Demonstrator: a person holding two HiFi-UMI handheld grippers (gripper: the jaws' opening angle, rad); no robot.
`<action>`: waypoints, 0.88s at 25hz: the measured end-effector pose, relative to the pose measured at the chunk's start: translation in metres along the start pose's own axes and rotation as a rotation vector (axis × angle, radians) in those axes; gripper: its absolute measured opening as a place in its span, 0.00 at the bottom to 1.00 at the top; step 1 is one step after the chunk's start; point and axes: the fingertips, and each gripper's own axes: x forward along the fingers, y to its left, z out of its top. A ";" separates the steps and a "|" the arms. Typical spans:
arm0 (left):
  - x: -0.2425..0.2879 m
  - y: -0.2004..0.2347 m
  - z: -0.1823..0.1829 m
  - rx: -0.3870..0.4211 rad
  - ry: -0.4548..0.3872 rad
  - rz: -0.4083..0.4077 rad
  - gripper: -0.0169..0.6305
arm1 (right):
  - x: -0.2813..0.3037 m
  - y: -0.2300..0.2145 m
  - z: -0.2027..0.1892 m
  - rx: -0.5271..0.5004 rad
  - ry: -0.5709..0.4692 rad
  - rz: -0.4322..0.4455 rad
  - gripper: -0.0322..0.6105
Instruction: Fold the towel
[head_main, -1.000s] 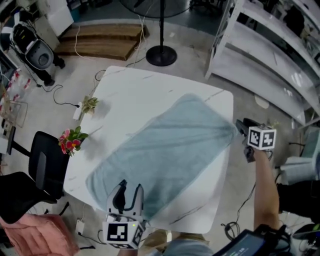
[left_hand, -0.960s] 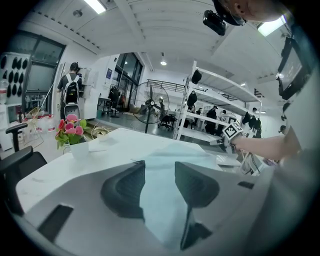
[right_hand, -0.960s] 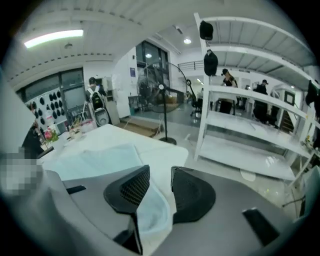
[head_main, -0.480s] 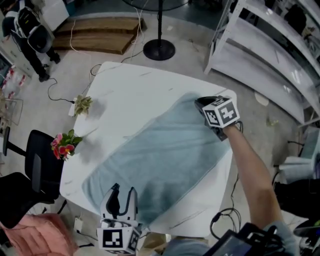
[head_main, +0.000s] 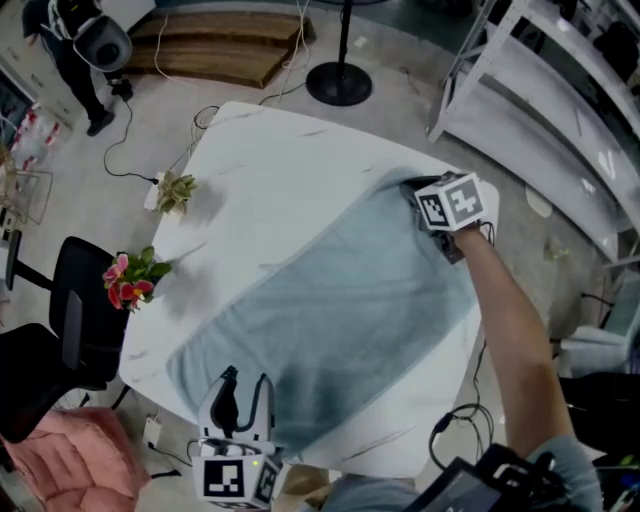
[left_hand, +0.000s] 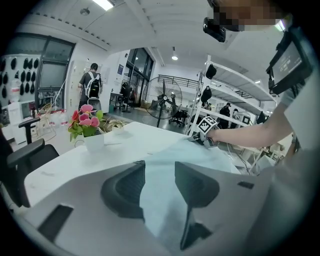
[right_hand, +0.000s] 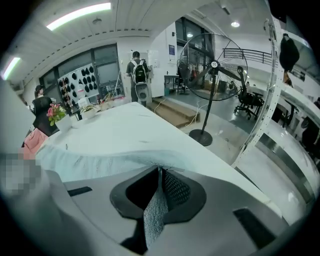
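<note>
1. Right now your right gripper has its jaws closed on the towel. A fold of the terry cloth stands pinched between the pads, at the towel's far right corner.
2. Your right forearm is bare and nearly straight. It reaches from the lower right of the head view up past the right edge of the table. That gripper points away from you and down, with its marker cube facing up.
3. Your left gripper sits low at the table's near edge, close to your body. It points forward and tilts down toward the cloth.
4. Its jaws stand apart. The towel's near end shows through the gap, and neither pad presses on it.
5. The towel is pale blue-grey and lies spread on the white table. It runs on a diagonal from the near left, by your left gripper, to the far right, by your right gripper. Most of it lies flat, and it rises into a small ridge where the right jaws pinch it.
6. Along the table's left edge, off the towel, stand pink flowers and, farther back, a small green plant. Both are well apart from either gripper.
7. A black chair stands on the floor just beside that left edge, near the flowers.
</note>
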 end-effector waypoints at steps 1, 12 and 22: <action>0.001 0.000 0.000 -0.001 0.000 -0.001 0.32 | 0.001 0.000 0.001 0.003 -0.001 0.005 0.11; 0.017 -0.020 0.017 0.023 -0.011 -0.052 0.32 | -0.066 -0.023 0.016 -0.005 -0.119 0.153 0.27; 0.023 -0.029 0.010 0.045 0.014 -0.070 0.32 | -0.072 -0.061 -0.088 0.037 0.085 0.199 0.34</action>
